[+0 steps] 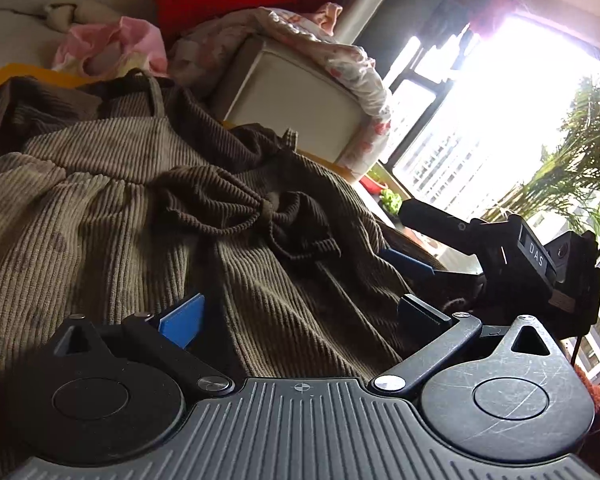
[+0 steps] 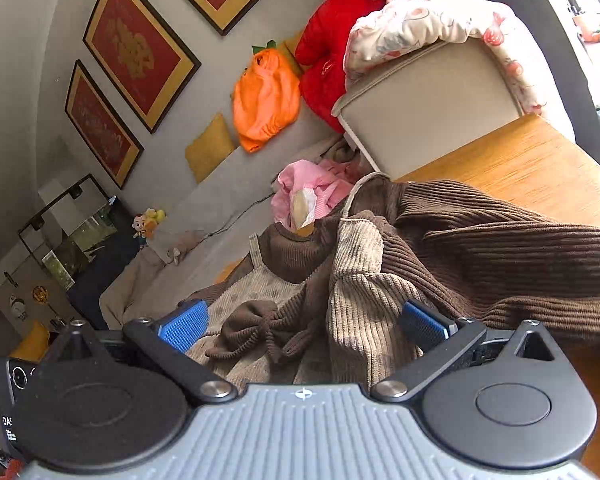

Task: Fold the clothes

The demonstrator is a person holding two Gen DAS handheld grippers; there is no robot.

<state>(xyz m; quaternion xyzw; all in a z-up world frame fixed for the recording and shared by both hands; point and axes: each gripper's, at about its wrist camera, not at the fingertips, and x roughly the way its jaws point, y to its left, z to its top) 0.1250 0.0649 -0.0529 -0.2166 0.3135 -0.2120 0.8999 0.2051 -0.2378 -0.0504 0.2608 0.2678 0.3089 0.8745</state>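
Behind the brown corduroy dress (image 2: 364, 280), a beige sofa runs along the grey wall, strewn with clutter: an orange garment (image 2: 266, 100), a red jacket (image 2: 332, 40), yellow cushions (image 2: 209, 147) and a crumpled pink garment (image 2: 312, 192) lying just beside the dress's neckline. A floral blanket (image 2: 428, 24) is draped over the sofa's pale armrest (image 2: 432, 108), which stands close to the far edge of the wooden counter (image 2: 540, 160). Three red-and-gold framed pictures (image 2: 140, 52) hang on the wall, and a glass tank (image 2: 76, 236) sits farther along with small toys near it. In the left wrist view, a bright window (image 1: 492, 112) and a leafy palm (image 1: 588, 152) fill the right side.

The dress lies rumpled on the counter, its lighter tan pinafore panel (image 1: 100, 208) set against darker brown ribbed sleeves (image 2: 520, 256), with a dark brown bow (image 1: 260, 208) at the waist. One fold of tan fabric stands bunched up between the right tongs' fingers.

The left tongs (image 1: 304, 312) are spread wide, low over the skirt, blue pads apart with fabric lying between them. The right tongs (image 2: 304, 324) are likewise spread, straddling the bow and the raised fold without pinching either. From the left wrist view, the right tongs appear at the dress's right edge.
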